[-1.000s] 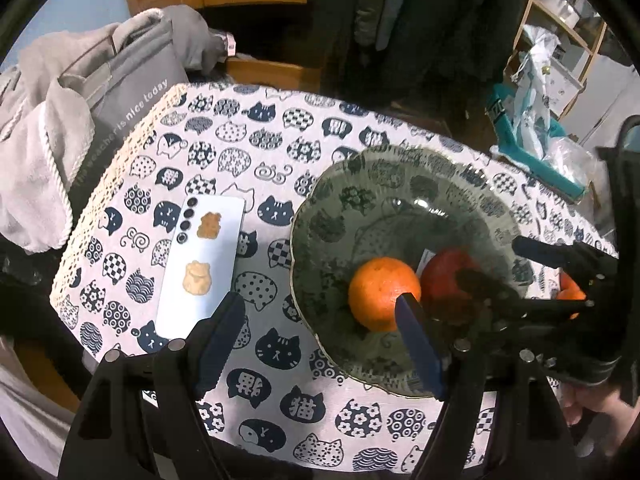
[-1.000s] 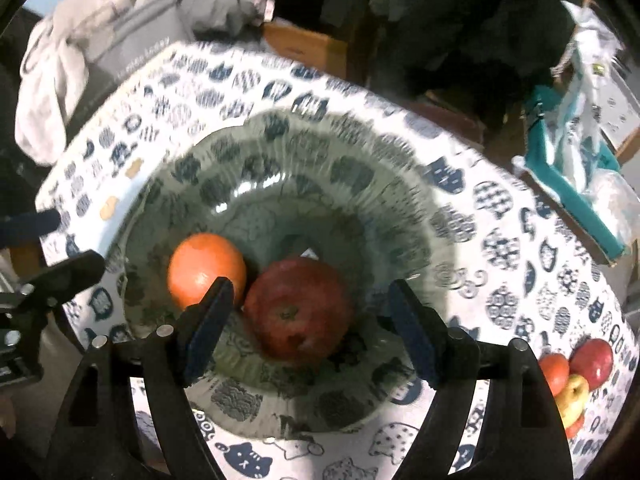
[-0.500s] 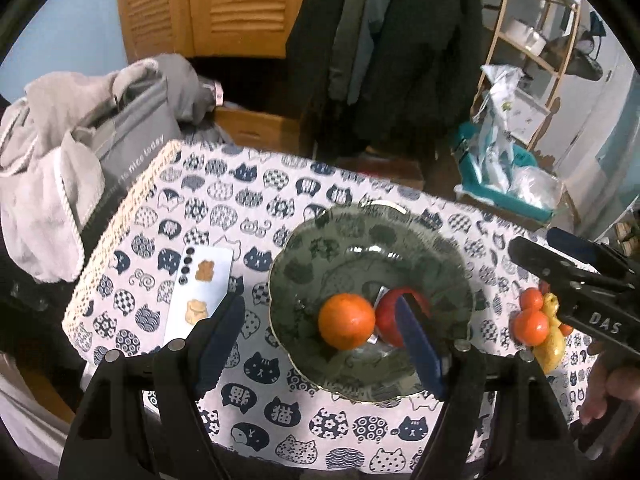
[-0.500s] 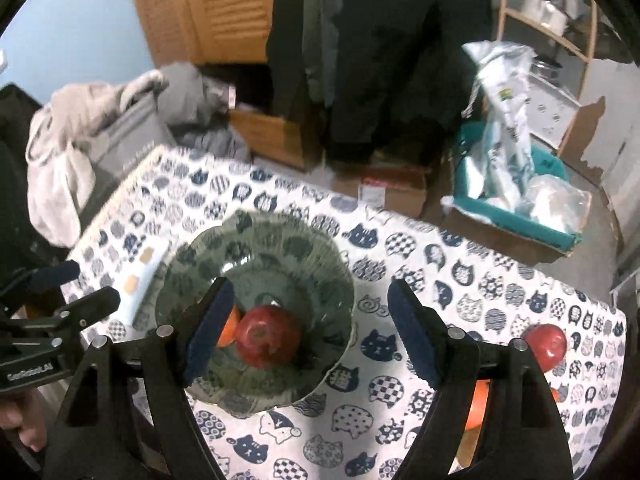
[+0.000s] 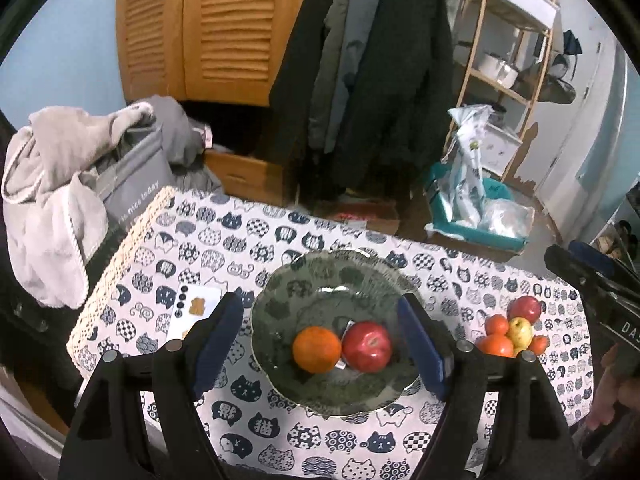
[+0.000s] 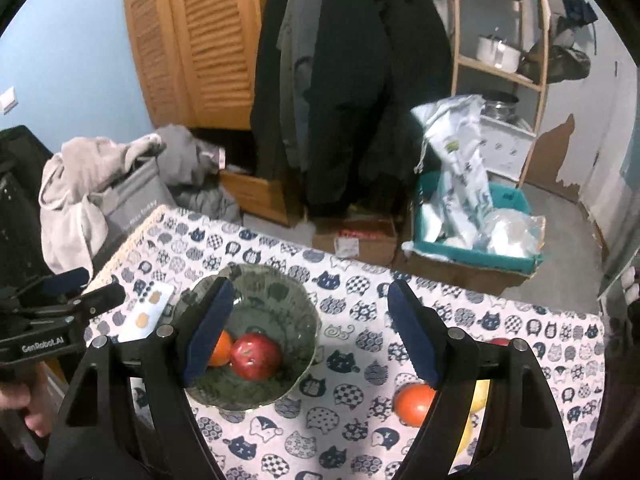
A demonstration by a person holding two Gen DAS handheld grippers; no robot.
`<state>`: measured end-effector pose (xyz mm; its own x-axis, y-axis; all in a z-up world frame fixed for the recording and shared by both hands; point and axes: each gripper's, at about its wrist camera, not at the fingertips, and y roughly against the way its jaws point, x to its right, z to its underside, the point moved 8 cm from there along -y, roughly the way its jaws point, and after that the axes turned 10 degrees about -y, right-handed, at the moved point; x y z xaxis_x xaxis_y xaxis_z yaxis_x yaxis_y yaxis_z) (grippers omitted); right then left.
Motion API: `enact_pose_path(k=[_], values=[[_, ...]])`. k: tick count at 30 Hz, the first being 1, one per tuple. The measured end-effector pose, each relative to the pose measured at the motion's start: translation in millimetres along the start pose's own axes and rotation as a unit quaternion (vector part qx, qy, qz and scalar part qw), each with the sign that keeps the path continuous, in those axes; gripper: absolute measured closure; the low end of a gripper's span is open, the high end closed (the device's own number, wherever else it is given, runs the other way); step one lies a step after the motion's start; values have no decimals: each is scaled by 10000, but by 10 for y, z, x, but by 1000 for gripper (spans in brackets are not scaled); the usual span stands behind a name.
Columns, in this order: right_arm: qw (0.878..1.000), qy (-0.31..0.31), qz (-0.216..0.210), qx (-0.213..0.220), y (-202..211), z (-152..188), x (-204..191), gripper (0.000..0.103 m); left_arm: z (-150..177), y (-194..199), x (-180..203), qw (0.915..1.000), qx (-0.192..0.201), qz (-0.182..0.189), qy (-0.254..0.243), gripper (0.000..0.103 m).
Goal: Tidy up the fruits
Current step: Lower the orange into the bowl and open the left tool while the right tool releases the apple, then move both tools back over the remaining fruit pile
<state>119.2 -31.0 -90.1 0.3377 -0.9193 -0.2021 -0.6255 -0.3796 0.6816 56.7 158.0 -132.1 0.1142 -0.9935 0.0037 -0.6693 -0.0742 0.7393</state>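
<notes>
**Apple delivered, both grippers pulled back and empty**

Your right gripper (image 6: 308, 332) has lifted up and away from the glass bowl (image 6: 280, 396); a second ago its fingers straddled the red apple (image 6: 255, 355) down inside. Its jaws now stand wide apart, holding nothing. The apple rests in the bowl, below and left of that gripper, touching the orange (image 6: 221, 348). Your left gripper (image 5: 320, 344) has risen too, jaws apart and empty, with the bowl straight ahead between its fingertips.

That placement looks finished, so two fruits are sorted. The rest wait in a pile (image 5: 510, 330) on the cat-print tablecloth (image 5: 280, 236), to the right of the bowl: a tomato-like orange-red fruit (image 6: 414, 404) sits just under your right gripper's right finger. That seems the natural next pick.
</notes>
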Motion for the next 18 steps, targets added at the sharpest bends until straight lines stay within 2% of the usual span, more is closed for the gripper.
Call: enact_pose_path(k=[4,7,18], values=[[9998,-2,45,189,183,-35,84,23,-84,129,86,9998,189,41,-54,22],[9995,-40,45,306,318,-49,152,23,-155,218,188,9992,362,47,-154,17],[9977,-304,134,598,727,-48,519,23,-320,419,560,9962,678,195,-501,17]])
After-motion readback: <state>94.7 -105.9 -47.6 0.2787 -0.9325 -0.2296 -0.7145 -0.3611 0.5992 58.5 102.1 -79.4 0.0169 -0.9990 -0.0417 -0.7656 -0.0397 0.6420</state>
